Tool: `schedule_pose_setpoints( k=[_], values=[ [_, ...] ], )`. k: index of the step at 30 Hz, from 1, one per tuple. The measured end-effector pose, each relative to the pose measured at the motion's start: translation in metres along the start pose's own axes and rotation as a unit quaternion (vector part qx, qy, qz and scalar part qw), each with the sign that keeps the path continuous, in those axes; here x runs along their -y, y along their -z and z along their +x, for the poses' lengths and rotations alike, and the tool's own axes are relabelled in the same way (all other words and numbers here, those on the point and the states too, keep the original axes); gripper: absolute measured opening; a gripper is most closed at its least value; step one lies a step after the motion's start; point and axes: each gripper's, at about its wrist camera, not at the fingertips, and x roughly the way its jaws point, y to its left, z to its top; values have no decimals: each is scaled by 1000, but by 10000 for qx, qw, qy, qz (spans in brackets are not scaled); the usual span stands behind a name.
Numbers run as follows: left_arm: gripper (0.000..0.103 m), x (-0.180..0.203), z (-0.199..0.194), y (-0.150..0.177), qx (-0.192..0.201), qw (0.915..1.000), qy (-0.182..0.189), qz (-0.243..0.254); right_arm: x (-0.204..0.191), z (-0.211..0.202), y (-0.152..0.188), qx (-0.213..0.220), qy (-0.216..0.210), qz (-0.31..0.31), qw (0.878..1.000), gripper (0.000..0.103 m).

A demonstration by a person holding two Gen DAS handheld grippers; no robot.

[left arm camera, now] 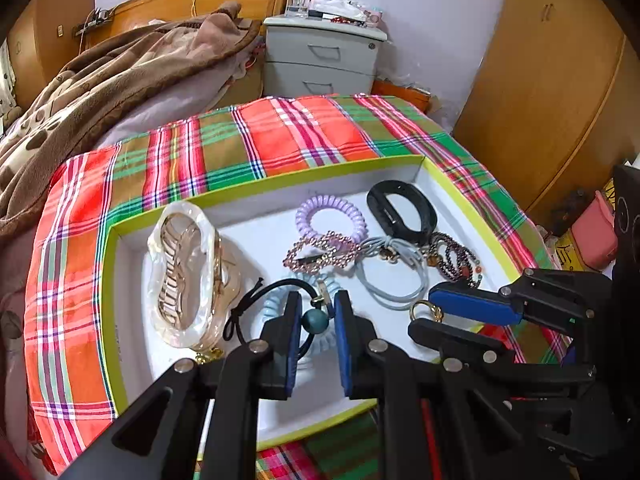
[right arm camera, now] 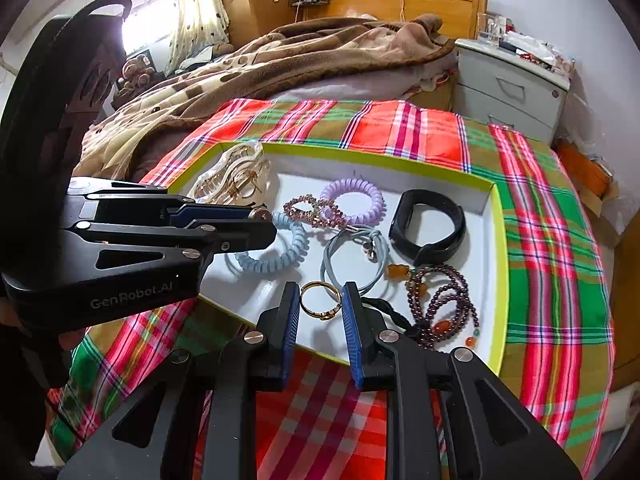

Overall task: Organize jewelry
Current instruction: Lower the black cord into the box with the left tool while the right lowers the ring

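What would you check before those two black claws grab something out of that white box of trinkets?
1. Left gripper open around the teal bead on the black elastic hair tie: ok.
2. Right gripper open, framing the thin gold ring: ok.
3. Ring apart from the grey cord hair ties: cannot tell.
4. Hair tie free of the pale blue spiral coil: not ok, overlapping.
5. White yellow-rimmed box flat on the plaid cloth: ok.

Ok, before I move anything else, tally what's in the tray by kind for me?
Coil hair ties: 2, lilac and pale blue
Elastic hair ties: 2, grey and black with a teal bead
Beaded bracelets: 2, pink crystal and dark garnet
Hair claw clip: 1
Black wristband: 1
Gold ring: 1
Total: 9
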Motion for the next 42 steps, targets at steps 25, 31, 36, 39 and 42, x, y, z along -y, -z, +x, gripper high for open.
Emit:
schedule_pose_setpoints(
  k=[25, 31, 36, 39, 42],
  values=[
    [25, -5, 2, 5, -103, 9998, -143, -100, 8, 15, -8, -289, -19, 154, 9995, 23],
    [29, -5, -3, 6, -80, 9997, -168, -125, 10, 9, -5, -207, -38, 261, 9994, 30],
    [32, -3, -11, 6, -24, 9997, -214, -122, 13, 1, -3, -137, -18, 346, 9993, 30],
    [33, -2, -15, 7, 7, 9997, -218, -128, 14, -4, -2, -74, -5, 397, 9992, 30],
    [35, -1, -19, 8, 26, 9996, -258, -122, 14, -8, -2, -35, 36, 426, 9991, 31]
  ],
)
